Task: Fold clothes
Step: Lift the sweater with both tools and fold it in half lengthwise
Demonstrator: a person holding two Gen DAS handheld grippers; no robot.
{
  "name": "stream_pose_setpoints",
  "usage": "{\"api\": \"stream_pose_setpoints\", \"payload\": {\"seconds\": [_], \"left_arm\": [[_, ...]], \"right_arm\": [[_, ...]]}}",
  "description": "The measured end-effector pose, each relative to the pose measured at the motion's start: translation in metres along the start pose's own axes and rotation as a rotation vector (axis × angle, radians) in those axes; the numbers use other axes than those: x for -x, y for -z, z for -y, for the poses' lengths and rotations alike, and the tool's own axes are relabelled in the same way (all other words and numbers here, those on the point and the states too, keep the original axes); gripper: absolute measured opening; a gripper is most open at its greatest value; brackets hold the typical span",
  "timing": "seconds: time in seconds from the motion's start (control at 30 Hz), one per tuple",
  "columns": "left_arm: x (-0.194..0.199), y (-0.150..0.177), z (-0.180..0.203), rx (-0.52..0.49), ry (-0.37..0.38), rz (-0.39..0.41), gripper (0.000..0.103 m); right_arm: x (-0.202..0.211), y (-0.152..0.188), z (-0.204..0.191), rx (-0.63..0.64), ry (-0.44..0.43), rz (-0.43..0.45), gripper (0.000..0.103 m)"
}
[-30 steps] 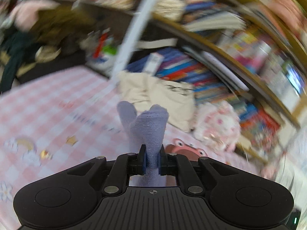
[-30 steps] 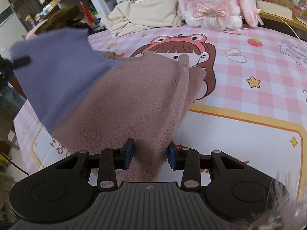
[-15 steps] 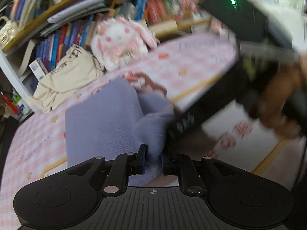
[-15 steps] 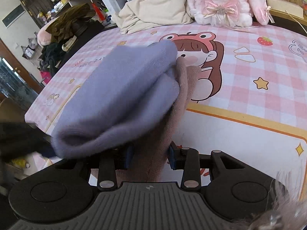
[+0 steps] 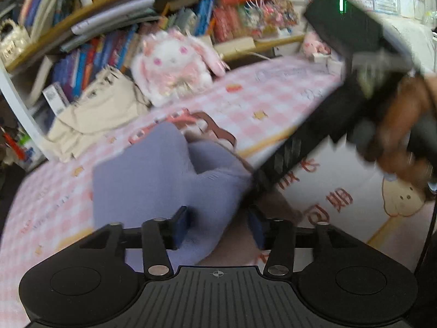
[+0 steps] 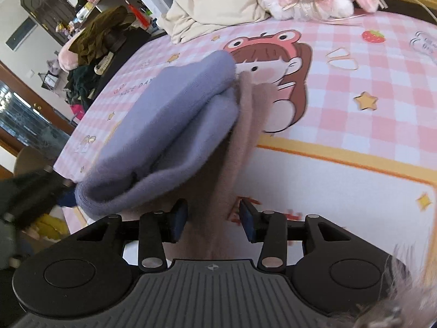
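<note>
A garment with a lavender part (image 6: 174,125) and a pinkish-brown part (image 6: 240,136) lies on the pink checked cartoon sheet (image 6: 355,87). The lavender part is folded over on itself. In the left wrist view the lavender cloth (image 5: 153,180) lies between the fingers of my left gripper (image 5: 218,225), which is open. My right gripper (image 6: 213,220) is closed on the brown cloth at its near edge. The right gripper's body and the hand holding it show blurred in the left wrist view (image 5: 355,104).
A pink and white plush rabbit (image 5: 174,68) and a cream garment (image 5: 95,114) lie at the far side against a full bookshelf (image 5: 164,22). A chair with dark clothes (image 6: 101,41) stands beyond the left edge of the sheet.
My left gripper carried the lavender part over and folded it onto the garment, then opened its fingers and let it go. My right gripper kept its hold on the brown cloth.
</note>
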State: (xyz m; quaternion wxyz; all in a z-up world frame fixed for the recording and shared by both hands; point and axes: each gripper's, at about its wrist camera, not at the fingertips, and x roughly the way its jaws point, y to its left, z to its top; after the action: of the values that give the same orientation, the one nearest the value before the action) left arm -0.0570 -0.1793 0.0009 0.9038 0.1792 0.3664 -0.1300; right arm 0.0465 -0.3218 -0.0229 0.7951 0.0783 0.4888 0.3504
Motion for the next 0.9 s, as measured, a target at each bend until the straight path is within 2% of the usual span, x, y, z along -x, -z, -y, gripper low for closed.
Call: {"api": "stream_pose_setpoints", "payload": {"seconds": [0.07, 0.17, 0.2, 0.23, 0.3, 0.4, 0.57, 0.63, 0.7, 0.77, 0.9], "left_arm": [[-0.004, 0.005, 0.001, 0.025, 0.026, -0.011, 0.062], [-0.007, 0.012, 0.003, 0.048, 0.052, -0.015, 0.071], [-0.008, 0.015, 0.003, 0.053, 0.058, -0.014, 0.072], [-0.008, 0.014, 0.005, 0.051, 0.054, -0.017, 0.072], [0.0, 0.008, 0.006, 0.048, 0.058, -0.01, 0.072], [0.029, 0.001, -0.003, 0.102, 0.088, 0.084, 0.073], [0.067, 0.006, -0.033, 0.289, 0.058, 0.165, 0.075], [0.072, 0.013, -0.051, 0.387, 0.014, 0.192, 0.076], [0.061, 0.021, -0.066, 0.458, -0.046, 0.154, 0.076], [0.04, 0.026, -0.073, 0.474, -0.091, 0.082, 0.075], [0.006, 0.036, -0.06, 0.356, -0.135, 0.009, 0.077]], "right_arm": [[0.008, -0.003, 0.005, -0.017, -0.018, 0.001, 0.045], [0.032, -0.011, 0.02, -0.098, -0.109, 0.038, 0.056], [0.035, -0.013, 0.024, -0.141, -0.155, 0.039, 0.063], [0.036, -0.015, 0.027, -0.178, -0.192, 0.034, 0.066], [0.033, -0.015, 0.027, -0.221, -0.228, 0.01, 0.067], [0.026, -0.011, 0.025, -0.275, -0.266, -0.023, 0.067], [0.017, -0.006, 0.025, -0.364, -0.291, -0.046, 0.067], [0.014, -0.008, 0.025, -0.384, -0.312, -0.037, 0.067], [0.011, -0.01, 0.024, -0.403, -0.336, -0.025, 0.067], [0.004, -0.013, 0.024, -0.409, -0.338, -0.012, 0.067], [-0.018, -0.018, 0.021, -0.416, -0.274, 0.02, 0.063]]}}
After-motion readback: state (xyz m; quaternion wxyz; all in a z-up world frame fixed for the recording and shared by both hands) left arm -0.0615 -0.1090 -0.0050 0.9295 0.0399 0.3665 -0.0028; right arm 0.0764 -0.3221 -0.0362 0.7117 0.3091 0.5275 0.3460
